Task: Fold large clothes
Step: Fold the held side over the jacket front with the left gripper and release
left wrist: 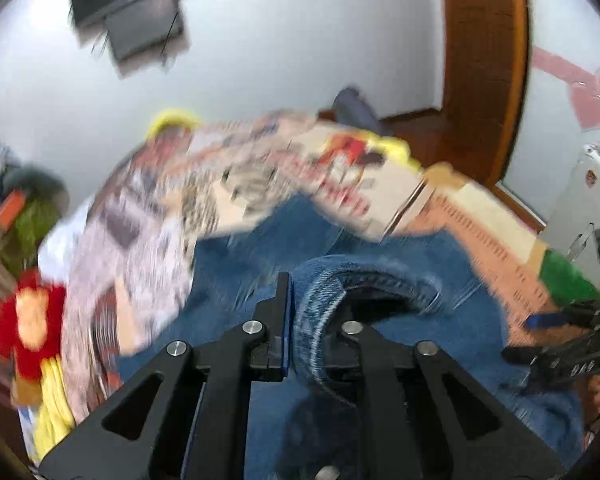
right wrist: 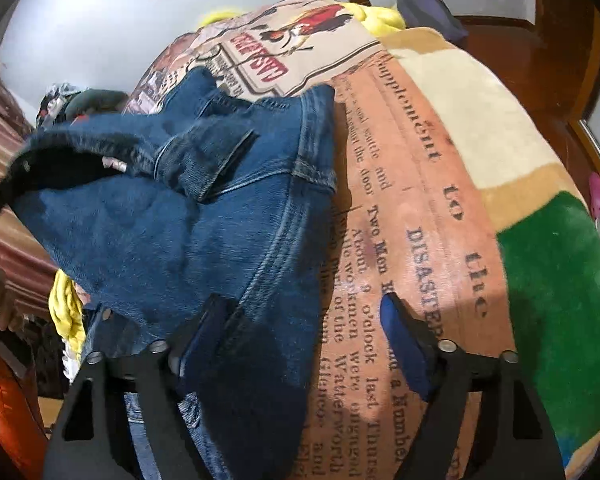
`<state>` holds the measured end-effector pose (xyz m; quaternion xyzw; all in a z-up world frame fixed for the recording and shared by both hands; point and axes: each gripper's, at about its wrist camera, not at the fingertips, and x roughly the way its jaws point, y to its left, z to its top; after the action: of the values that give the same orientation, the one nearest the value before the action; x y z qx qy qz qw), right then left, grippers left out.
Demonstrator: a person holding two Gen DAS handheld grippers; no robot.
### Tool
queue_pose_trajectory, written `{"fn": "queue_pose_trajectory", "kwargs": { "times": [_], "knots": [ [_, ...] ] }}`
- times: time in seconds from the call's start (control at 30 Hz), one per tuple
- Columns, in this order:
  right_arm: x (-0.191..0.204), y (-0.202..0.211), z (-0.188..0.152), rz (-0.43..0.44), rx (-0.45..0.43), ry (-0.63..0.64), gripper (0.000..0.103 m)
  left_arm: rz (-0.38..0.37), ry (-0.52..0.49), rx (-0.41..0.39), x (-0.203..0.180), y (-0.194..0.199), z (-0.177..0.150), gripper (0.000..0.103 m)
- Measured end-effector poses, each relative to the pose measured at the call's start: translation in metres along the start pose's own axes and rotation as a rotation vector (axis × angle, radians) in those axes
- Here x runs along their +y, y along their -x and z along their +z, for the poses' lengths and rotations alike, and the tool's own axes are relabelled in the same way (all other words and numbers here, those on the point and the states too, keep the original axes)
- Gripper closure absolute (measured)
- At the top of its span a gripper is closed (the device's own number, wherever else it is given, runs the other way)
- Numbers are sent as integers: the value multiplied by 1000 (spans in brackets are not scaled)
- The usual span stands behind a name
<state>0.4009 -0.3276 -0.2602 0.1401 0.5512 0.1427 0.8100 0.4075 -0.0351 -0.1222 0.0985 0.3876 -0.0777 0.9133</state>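
White walls, a wooden door frame (left wrist: 488,60) and a bed under a newspaper-print blanket (left wrist: 260,168) set the scene; the left wrist view is motion-blurred.

Left wrist view: jeans (left wrist: 236,264) lie across the blanket, filling the frame from centre to 6 o'clock. The left gripper (left wrist: 296,308) is closed on a curled denim hem that arches from its pads toward 3 o'clock. It points steeply down at the bed. At 3 o'clock a dark rig, likely the other gripper, enters the frame edge.

Right wrist view: the jeans (right wrist: 172,232) occupy the field from 9 o'clock to centre, bunched and partly raised, with a belt loop (right wrist: 216,156) showing. The blanket (right wrist: 420,200) runs from 12 to 5 o'clock. The right gripper (right wrist: 304,324) hangs with jaws spread wide, empty; the left finger (right wrist: 208,328) sits over denim, the right finger (right wrist: 400,344) over bare blanket, so the jeans' edge passes between them. It points steeply down.

Judged step: a fold is starting, one end lifted by the left gripper. The next move calls for the right gripper to descend onto the denim edge and close, then both to carry the fabric over evenly.
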Motion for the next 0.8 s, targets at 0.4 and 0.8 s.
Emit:
{"fn": "queue_pose_trajectory", "kwargs": {
  "times": [0.4,0.8],
  "knots": [
    [16,-23,-7,-71,12,115,22,22,250,170,75,-19,-129,30],
    [15,-22,-10,-97,12,80,22,84,79,231,51,-22,-115,20]
  ]
}}
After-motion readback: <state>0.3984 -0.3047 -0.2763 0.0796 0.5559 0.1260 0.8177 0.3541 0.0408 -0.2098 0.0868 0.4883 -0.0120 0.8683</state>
